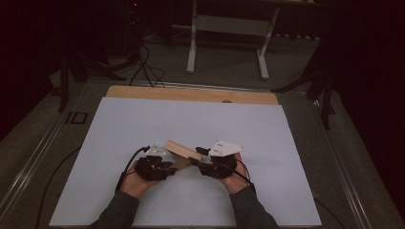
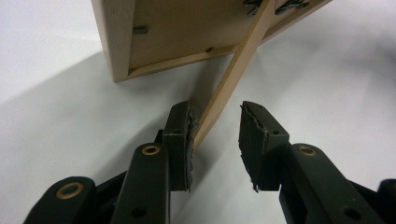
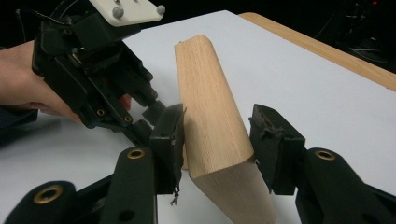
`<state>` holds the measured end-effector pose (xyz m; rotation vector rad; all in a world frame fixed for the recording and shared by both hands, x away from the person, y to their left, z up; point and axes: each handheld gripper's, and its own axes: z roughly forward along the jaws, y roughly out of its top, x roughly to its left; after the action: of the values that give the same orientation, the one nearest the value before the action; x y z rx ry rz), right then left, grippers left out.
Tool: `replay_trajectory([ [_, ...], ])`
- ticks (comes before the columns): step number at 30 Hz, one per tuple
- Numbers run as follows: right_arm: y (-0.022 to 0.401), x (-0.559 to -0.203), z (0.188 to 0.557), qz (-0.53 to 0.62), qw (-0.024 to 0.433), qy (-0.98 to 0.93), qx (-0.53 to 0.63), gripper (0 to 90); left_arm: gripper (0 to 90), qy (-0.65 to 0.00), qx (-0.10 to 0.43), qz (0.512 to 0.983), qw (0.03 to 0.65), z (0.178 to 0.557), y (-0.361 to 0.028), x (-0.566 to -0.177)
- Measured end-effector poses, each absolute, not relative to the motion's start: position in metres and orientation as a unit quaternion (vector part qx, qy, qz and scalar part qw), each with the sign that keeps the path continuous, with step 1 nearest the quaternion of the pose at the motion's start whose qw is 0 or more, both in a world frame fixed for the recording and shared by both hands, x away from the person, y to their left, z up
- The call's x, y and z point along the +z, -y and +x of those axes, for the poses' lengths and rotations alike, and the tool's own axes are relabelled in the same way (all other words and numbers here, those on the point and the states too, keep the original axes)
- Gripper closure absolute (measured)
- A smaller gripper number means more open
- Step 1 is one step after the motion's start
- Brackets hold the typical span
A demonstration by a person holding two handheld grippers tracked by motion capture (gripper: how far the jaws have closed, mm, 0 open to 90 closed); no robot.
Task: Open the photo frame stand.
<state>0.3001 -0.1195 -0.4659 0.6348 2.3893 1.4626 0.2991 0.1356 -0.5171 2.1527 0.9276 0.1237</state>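
Nearest the camera, the right gripper (image 3: 217,135) had its jaws closed against both sides of a wooden picture frame (image 3: 210,112), holding it tilted above the white table sheet (image 1: 191,119). The left gripper (image 2: 215,135) stood partly open around the frame's thin wooden stand (image 2: 231,79); only one pad touched it.

A dim lab: white-covered table (image 1: 191,124), floor cables (image 1: 143,67), a metal bench frame (image 1: 229,43).

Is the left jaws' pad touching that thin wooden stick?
Touching. In the left gripper view, one pad presses against the thin wooden stick; the other pad stands clear.
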Motion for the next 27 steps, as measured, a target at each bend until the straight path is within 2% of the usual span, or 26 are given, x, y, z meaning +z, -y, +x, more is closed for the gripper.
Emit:
replay_trajectory([
  [10,0.118,-0.466,0.299,0.214,0.131,-0.826,0.504,54.7,64.1,-0.371,0.036,0.835,0.404,0.296,-0.144,-0.517],
  [27,0.119,-0.466,0.3,0.218,0.13,-0.825,0.505,52.5,62.4,-0.378,0.047,0.826,0.415,0.296,-0.15,-0.514],
])
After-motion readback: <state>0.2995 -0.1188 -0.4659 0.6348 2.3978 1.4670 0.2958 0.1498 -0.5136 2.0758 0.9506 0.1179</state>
